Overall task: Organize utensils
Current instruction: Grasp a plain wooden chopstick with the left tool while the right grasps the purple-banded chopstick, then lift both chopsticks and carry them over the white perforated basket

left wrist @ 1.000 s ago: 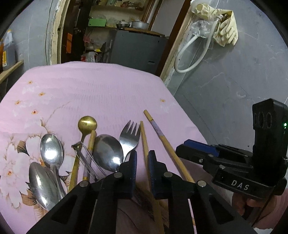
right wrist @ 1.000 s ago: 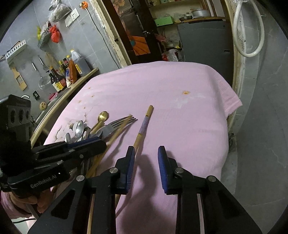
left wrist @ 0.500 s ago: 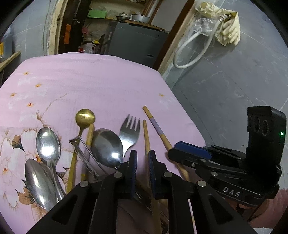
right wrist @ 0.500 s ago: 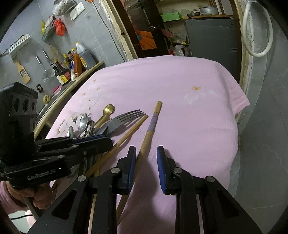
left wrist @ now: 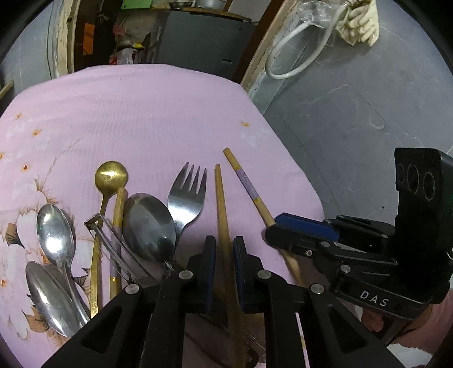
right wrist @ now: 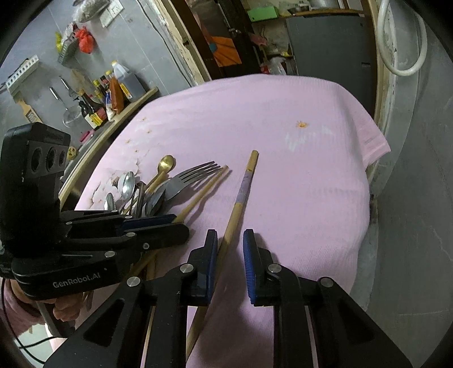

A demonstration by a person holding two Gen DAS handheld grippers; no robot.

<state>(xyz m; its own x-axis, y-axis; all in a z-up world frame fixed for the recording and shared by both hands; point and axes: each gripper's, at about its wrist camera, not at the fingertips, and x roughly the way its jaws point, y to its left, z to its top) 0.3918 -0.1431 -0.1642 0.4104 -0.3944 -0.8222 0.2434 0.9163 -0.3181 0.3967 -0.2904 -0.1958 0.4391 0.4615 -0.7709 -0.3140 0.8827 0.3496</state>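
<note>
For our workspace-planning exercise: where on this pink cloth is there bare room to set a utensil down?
Free: the far half of the pink cloth, beyond the fork tines and gold spoon; also the strip between the banded chopstick and its right edge. Crowded: near left, where spoons, peeler, fork and plain chopstick lie packed.

Home kitchen: sauce bottles [right wrist: 113, 96] standing on a wall ledge, utensils hanging on the grey wall [right wrist: 59, 93], pots sitting on a cabinet [left wrist: 198, 36], rubber gloves [left wrist: 359, 25] hanging.
</note>
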